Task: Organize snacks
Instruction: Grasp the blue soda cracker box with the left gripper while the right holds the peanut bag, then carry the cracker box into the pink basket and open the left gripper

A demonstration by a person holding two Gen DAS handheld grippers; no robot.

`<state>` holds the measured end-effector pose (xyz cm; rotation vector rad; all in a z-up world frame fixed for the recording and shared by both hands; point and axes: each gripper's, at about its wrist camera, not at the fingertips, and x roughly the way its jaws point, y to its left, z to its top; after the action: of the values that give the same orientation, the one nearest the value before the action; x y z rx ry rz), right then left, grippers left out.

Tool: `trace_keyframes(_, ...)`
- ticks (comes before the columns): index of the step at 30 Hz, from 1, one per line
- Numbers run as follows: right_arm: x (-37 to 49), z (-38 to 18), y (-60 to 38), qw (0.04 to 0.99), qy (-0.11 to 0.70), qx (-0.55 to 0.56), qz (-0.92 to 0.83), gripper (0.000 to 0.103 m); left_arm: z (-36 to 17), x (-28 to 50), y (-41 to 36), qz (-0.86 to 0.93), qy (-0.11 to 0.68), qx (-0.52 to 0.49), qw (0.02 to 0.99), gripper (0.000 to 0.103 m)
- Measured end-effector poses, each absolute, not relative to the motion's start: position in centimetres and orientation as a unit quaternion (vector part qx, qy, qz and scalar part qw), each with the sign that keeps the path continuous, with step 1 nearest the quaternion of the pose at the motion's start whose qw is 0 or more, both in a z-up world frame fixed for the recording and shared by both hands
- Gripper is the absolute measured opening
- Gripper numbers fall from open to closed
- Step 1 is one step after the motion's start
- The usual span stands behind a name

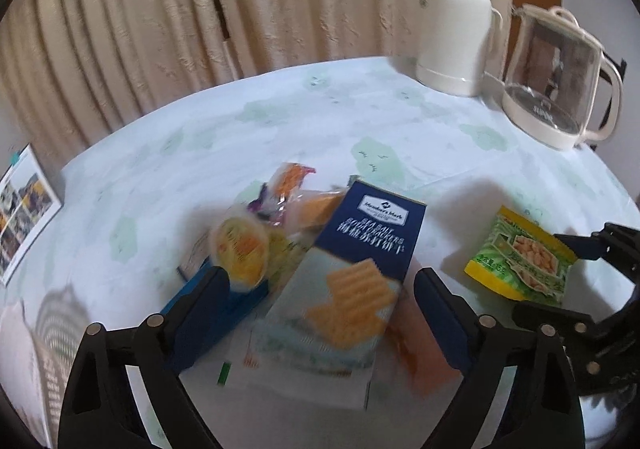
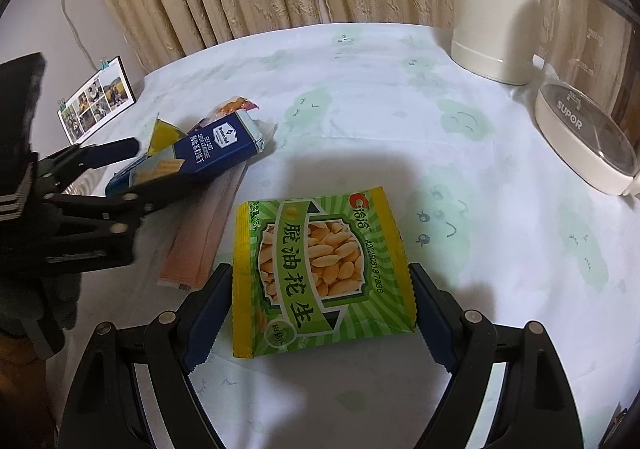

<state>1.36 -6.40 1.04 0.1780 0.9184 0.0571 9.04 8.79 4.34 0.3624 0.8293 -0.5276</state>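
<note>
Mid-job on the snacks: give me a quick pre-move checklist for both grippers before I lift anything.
1. Right gripper brackets the green peanut packet, a finger at each side edge: ok.
2. Firm pinch on the packet: cannot tell; the fingers sit at its edges, squeeze unclear.
3. Left gripper straddles the blue cracker box, jaws wide: ok, nothing gripped yet.
4. Cracker box lies steady: not ok; it leans on the snack pile.
5. Sharp left view: not ok, motion blur.
6. Thermos and glass kettle stand apart from both grippers: ok.
</note>
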Motion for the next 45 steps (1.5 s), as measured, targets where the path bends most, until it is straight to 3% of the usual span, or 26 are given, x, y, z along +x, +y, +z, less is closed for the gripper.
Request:
trace_keyframes(7, 1.4, 1.0, -6.5, 0.892, 0.443, 0.085, 0.028, 0.083, 3.6, 9.7, 7.6, -0.242, 0.389, 0.195, 0.867, 0.089)
trace_keyframes(8, 1.3, 1.0, -6.6, 0.892, 0.443, 0.086, 0.028, 0.083, 3.6, 9.7, 7.6, -0.243, 0.388, 0.196, 0.867, 0.086)
trace_keyframes(11, 1.3, 1.0, -6.4, 0.892, 0.443, 0.085, 0.027, 0.083, 3.4, 9.8, 7.6, -0.257, 0.403, 0.185, 0.858, 0.061)
trace_keyframes(24, 1.3, 1.2, -6.7, 0.892, 0.439, 0.099, 0.030, 0.083, 4.5, 8.5, 9.0, -0.236, 0.407, 0.136, 0.872, 0.052)
trace_keyframes(45, 0.8, 1.6, -7.4, 0.901, 0.413, 0.127, 0.044, 0.083, 9.4, 3.9, 15.6, -0.202, 0.367, 0.064, 0.906, 0.051)
